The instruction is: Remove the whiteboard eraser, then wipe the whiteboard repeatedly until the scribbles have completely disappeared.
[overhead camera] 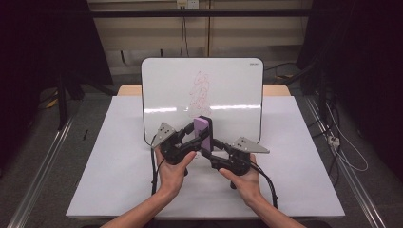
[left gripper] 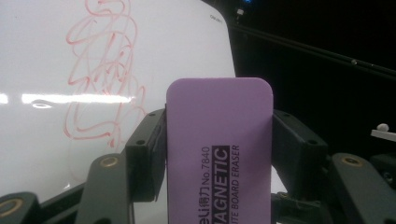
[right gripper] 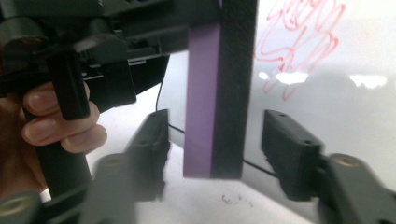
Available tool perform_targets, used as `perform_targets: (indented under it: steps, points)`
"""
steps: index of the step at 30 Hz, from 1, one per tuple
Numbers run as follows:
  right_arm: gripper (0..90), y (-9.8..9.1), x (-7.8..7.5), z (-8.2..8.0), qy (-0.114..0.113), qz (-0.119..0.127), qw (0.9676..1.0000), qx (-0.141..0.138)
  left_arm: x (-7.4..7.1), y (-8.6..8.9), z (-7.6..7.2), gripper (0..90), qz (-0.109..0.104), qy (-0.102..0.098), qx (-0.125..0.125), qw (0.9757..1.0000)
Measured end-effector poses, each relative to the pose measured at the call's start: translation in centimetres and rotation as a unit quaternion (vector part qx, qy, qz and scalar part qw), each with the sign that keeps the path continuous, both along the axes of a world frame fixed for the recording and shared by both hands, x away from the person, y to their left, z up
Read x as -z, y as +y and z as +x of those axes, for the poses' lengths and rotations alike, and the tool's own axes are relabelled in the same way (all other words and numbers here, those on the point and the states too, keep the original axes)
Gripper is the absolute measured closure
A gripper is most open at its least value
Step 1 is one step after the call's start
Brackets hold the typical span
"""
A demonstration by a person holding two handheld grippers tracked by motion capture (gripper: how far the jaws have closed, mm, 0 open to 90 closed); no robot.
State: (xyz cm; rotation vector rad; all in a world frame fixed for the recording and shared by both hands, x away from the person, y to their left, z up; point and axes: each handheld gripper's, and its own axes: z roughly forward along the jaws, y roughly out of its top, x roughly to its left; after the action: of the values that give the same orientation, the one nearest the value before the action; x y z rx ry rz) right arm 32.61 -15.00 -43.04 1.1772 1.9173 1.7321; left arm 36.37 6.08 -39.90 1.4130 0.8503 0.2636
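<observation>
White table, whiteboard propped upright with red scribble. Purple eraser with black felt edge, held upright in front of the board. Left gripper clamped on its sides; left gripper view shows the "MAGNETIC" print. Right gripper: jaws spread either side of the eraser, not touching. Both hands low, grippers angled inward.

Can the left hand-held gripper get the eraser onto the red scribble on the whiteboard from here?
Probably yes. The left hand-held gripper is shut on the purple eraser, which stands upright just in front of the whiteboard. The red scribble lies right above it with nothing between. The right hand-held gripper is open around the eraser.
</observation>
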Motion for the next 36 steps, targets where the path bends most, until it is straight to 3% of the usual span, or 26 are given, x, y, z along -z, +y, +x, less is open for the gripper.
perform_targets:
  steps: [3,6,7,9,16,20,23,28,31,33,35,36]
  points:
    - [35.7,-0.3,-0.1,-0.1,0.013,-0.007,0.9999,0.001,-0.2,0.4,0.0,41.1,-0.001,0.005,-0.001,1.0]
    - [30.2,-0.7,-0.3,-0.2,0.009,-0.029,0.9995,0.002,-0.5,1.1,0.0,41.1,0.015,-0.003,-0.004,0.9999]
    - [28.9,-0.9,-0.4,-0.3,0.008,-0.039,0.9992,0.003,-0.5,1.3,0.1,41.1,0.025,-0.001,0.001,0.9997]
    - [24.5,-1.5,-0.4,-0.3,0.006,-0.055,0.9984,0.009,-0.6,1.7,0.2,41.1,0.026,0.013,0.001,0.9996]
    - [18.8,-3.8,-0.4,0.3,0.01,-0.071,0.9965,0.044,-0.9,3.2,0.4,41.1,0.052,0.013,-0.004,0.9986]
    - [15.2,-4.9,-0.3,-0.1,0.009,-0.085,0.9951,0.049,-1.4,4.2,0.6,41.1,0.075,0.013,-0.008,0.9971]
    - [14.9,-6.1,-0.1,-0.6,0.015,-0.094,0.9939,0.055,-1.7,4.7,0.6,41.1,0.094,0.012,-0.011,0.9954]
    - [11.1,-8.8,-0.1,-1.5,0.01,-0.114,0.99,0.083,-2.1,5.3,0.7,41.2,0.14,0.009,-0.01,0.9901]
    - [10.4,-10.3,0.1,-1.8,0.014,-0.119,0.9877,0.1,-2.3,5.7,0.9,41.2,0.145,0.01,-0.014,0.9892]
    - [7.7,-10.9,0.3,-2.0,0.022,-0.13,0.9851,0.111,-2.5,5.8,1.0,41.2,0.167,0.003,-0.023,0.9856]
    - [5.7,-11.2,0.5,-2.3,0.028,-0.151,0.9808,0.121,-2.5,6.0,1.1,41.2,0.171,0.007,-0.025,0.9849]
    - [6.0,-11.4,0.5,-2.5,0.029,-0.149,0.9809,0.122,-2.6,6.2,1.2,41.2,0.176,0.005,-0.026,0.984]
